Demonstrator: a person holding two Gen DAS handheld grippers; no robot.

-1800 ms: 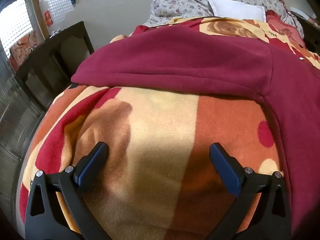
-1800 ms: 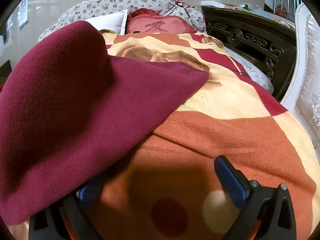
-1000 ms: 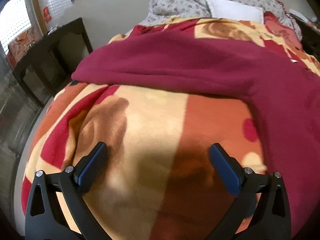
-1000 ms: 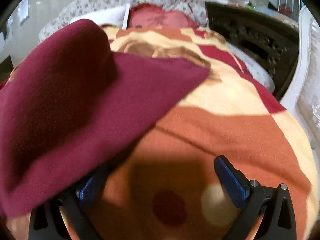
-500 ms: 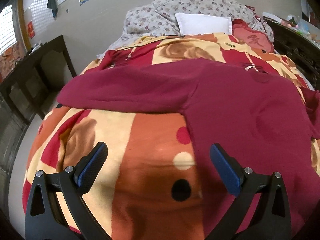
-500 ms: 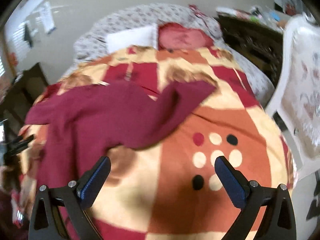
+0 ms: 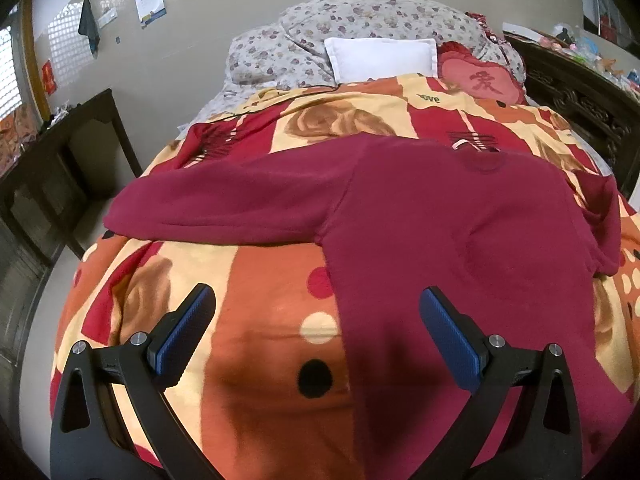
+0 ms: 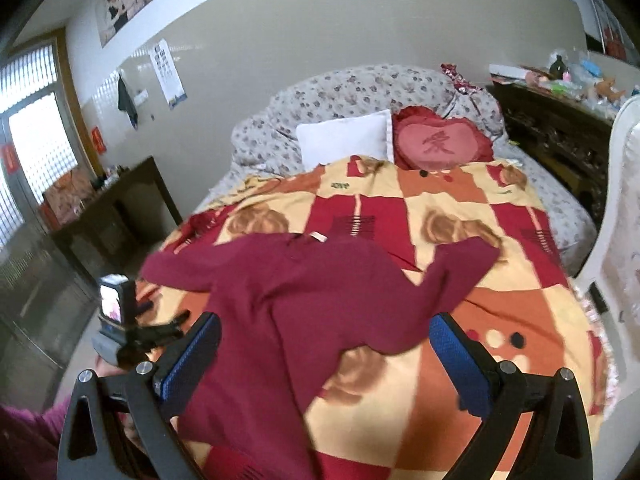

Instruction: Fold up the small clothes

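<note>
A dark red long-sleeved sweater (image 7: 460, 220) lies spread on the patterned orange, red and cream blanket (image 7: 256, 320), collar toward the pillows. Its left sleeve stretches out flat; its right sleeve (image 8: 452, 276) is bent and rumpled. It also shows in the right wrist view (image 8: 312, 292). My left gripper (image 7: 316, 328) is open and empty, hovering over the sweater's left lower edge. My right gripper (image 8: 324, 356) is open and empty, raised well above the sweater's lower body. The left gripper body (image 8: 120, 320) shows at the left of the right wrist view.
A white pillow (image 8: 344, 136), a red heart cushion (image 8: 440, 144) and a floral quilt (image 8: 360, 92) lie at the bed's head. A dark side table (image 7: 60, 160) stands left of the bed. A dark carved cabinet (image 8: 556, 128) and a white chair (image 8: 624, 208) stand on the right.
Both grippers have pulled back and up from the sweater, so the whole garment now shows. The right gripper rose the most. The sweater lies let go on the blanket.
</note>
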